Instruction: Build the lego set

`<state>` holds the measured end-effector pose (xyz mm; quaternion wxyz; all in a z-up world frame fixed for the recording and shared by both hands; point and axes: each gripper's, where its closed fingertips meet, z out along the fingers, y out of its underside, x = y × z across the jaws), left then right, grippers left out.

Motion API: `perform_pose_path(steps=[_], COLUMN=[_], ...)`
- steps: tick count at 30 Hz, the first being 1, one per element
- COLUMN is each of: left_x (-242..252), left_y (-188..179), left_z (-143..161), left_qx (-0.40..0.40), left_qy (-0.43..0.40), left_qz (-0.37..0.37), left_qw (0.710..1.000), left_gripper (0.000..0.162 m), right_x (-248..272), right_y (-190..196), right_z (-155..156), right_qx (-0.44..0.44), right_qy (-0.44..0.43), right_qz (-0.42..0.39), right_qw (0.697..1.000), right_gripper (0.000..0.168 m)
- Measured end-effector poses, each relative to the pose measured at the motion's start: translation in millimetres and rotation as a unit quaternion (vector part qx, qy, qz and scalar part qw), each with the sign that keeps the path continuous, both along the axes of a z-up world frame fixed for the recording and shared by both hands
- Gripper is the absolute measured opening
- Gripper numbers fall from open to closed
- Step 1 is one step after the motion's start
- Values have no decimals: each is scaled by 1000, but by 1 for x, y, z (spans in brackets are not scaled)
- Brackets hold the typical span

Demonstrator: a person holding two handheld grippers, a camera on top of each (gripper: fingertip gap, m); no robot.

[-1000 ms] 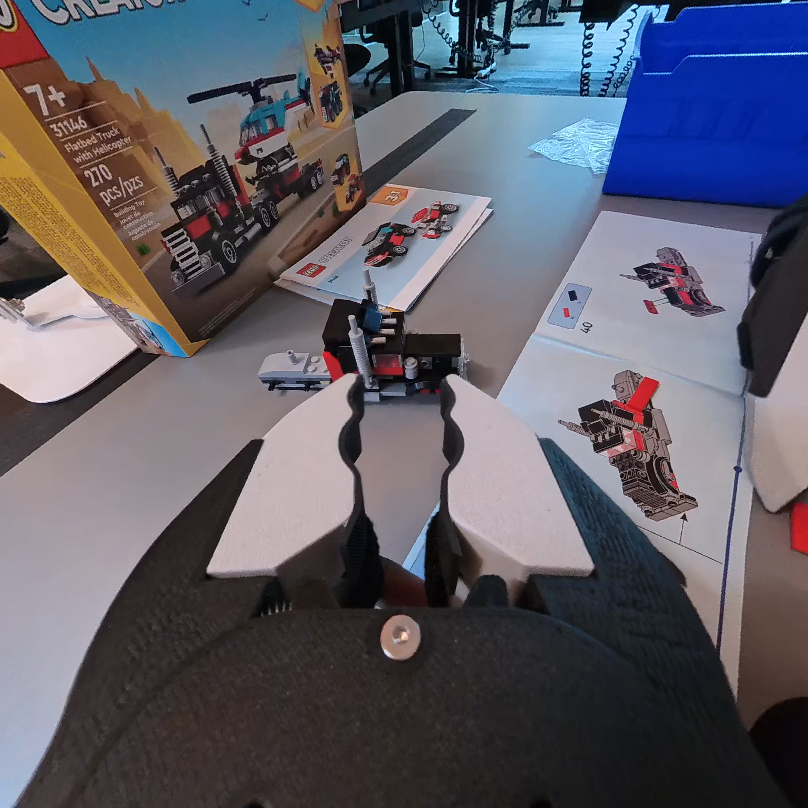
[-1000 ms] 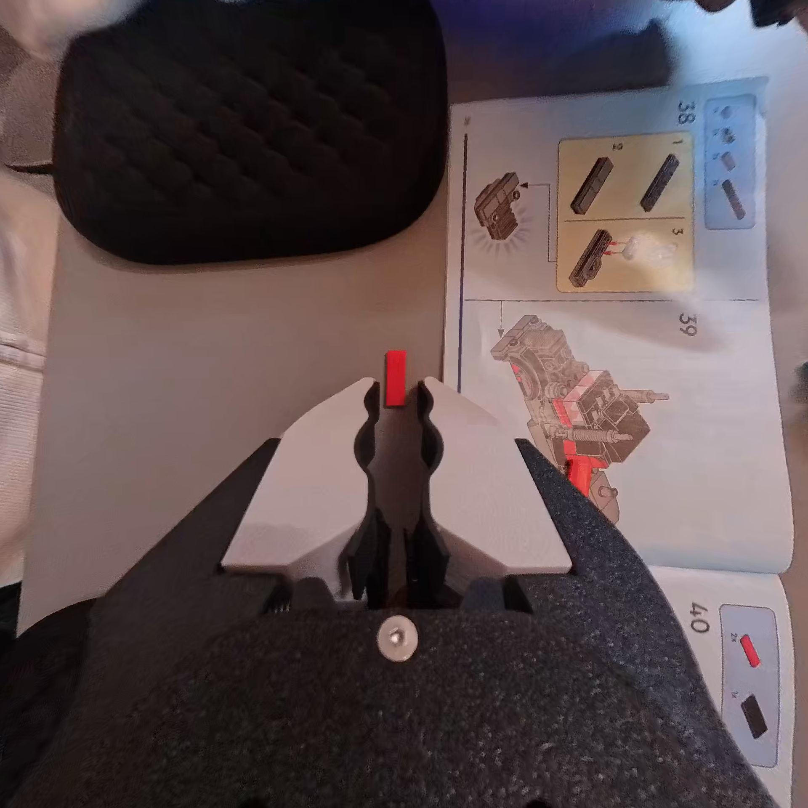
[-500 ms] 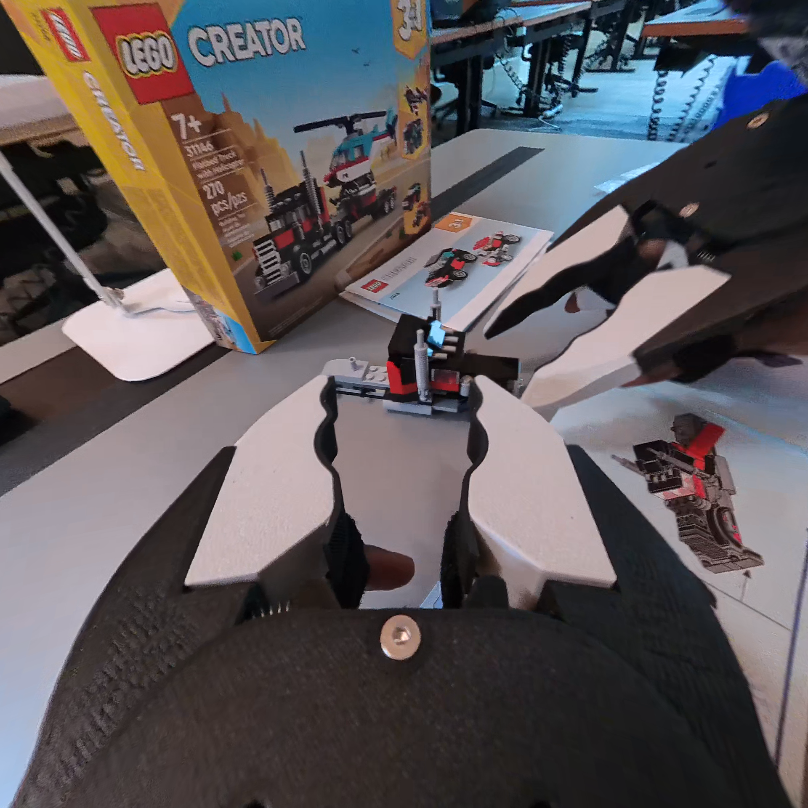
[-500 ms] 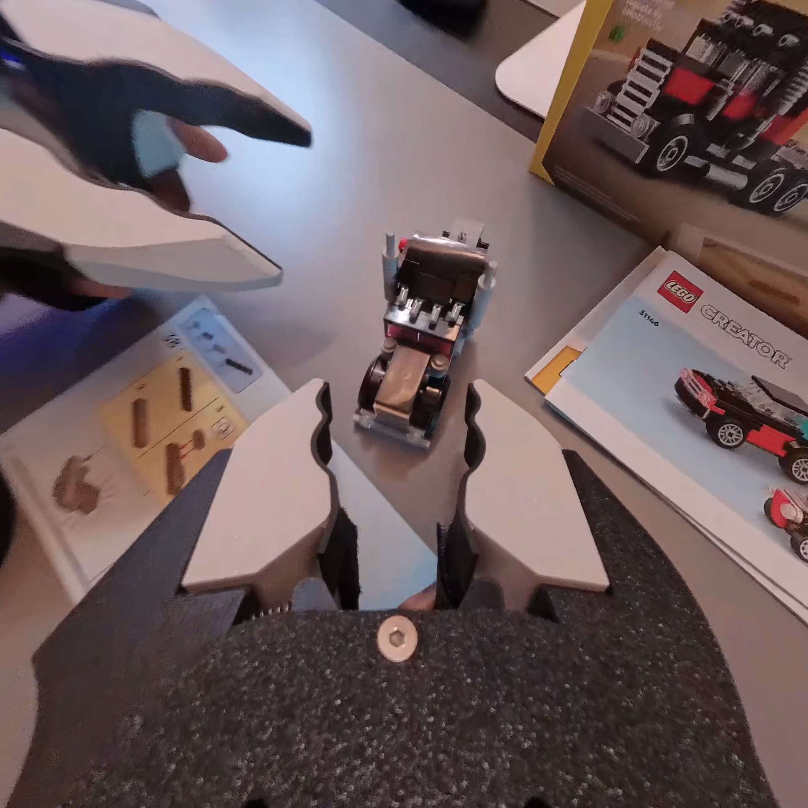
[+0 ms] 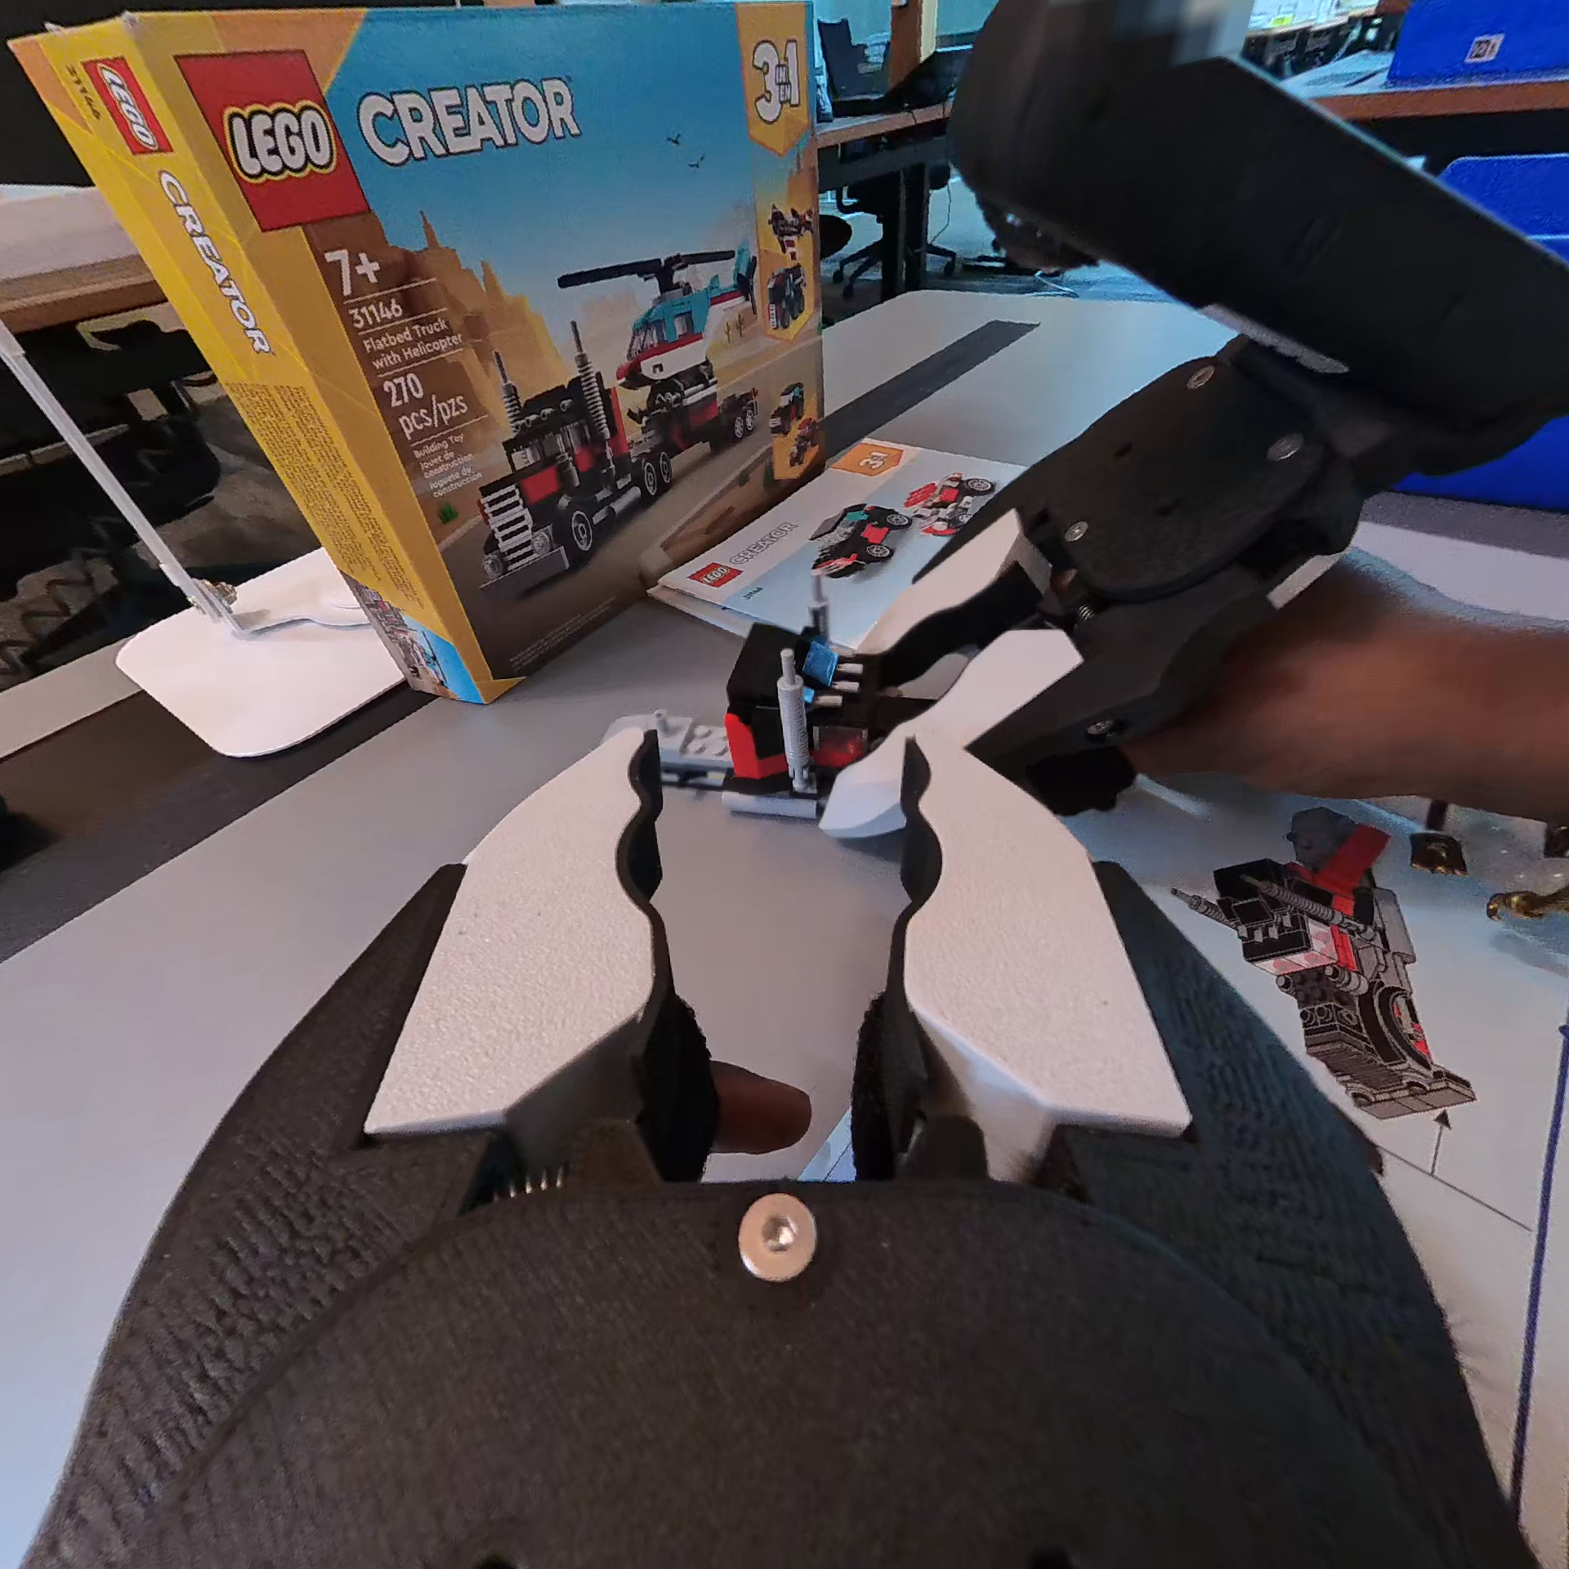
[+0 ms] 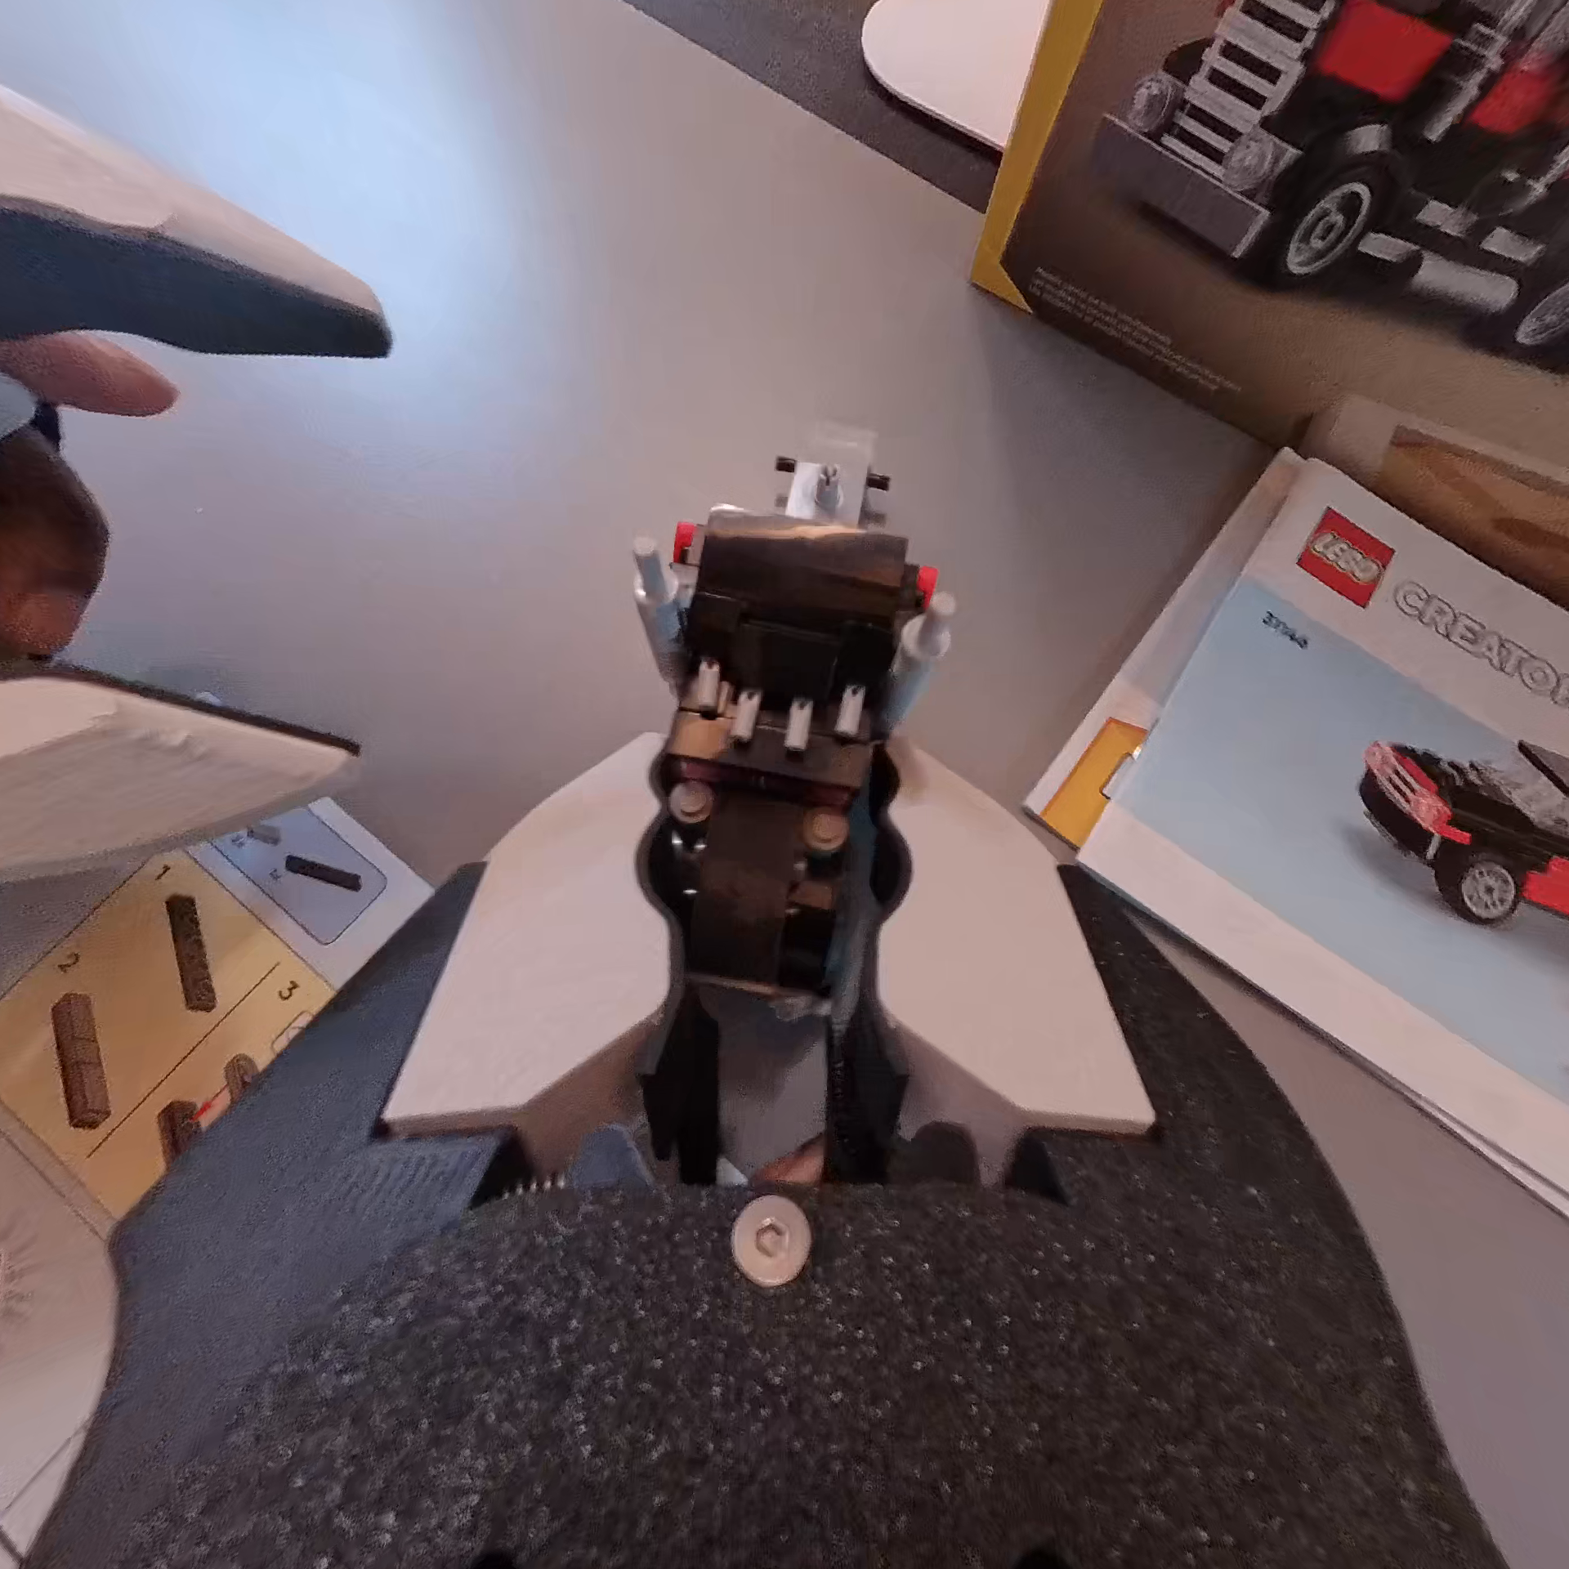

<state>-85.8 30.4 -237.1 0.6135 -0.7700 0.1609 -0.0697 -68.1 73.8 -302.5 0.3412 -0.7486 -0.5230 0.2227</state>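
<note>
The partly built black and red truck stands on the grey table. In the right wrist view its hood lies between my right gripper's fingers, which touch both of its sides. In the left wrist view my right gripper reaches in from the right, one finger on each side of the truck's front. My left gripper is open and empty, just short of the truck's side. It also shows at the upper left of the right wrist view, jaws wide apart.
The set's box stands behind the truck, also seen in the right wrist view. A closed booklet lies beside it. The open instruction manual lies at the right. A white stand base sits at the left, a blue bin far right. One gripper's finger ends stand about 8 cm off the other's.
My right gripper left a red tile by the manual, swung to the truck, moved forward over its hood and narrowed its jaws onto it. My left gripper opened wider and stayed near the truck.
</note>
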Motion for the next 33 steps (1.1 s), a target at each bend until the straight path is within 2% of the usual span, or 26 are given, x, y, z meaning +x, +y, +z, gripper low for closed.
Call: perform_pose_path(steps=[1,5,11,17,20,23,27,33], left_x=[0,-3,-2,30,57,82,112,148], left_y=[0,-1,-8,-42,-71,-100,-128,-152], left_z=[0,4,20,58,73,72,54,20], left_qx=[0,6,21,30,30,17,-39,-150], left_qy=[0,-12,-7,9,8,-8,-59,-136], left_qz=[0,0,-20,-123,-183,-214,-226,-272], left_qw=[1000,1000,1000,992,983,977,971,941], left_gripper=[55,54,54,54,54,55,55,65], right_x=[-1,3,29,91,129,158,171,164], right_y=[0,-1,-13,-66,-104,-133,-156,-168], right_z=[1,6,47,86,85,72,50,44], right_qx=[3,15,14,42,80,134,256,415], right_qy=[5,1,48,100,104,100,61,39], right_qz=[3,29,79,186,276,357,431,468], right_qw=[1000,999,996,977,952,919,863,779], right_gripper=[38,37,37,37,37,37,37,37])
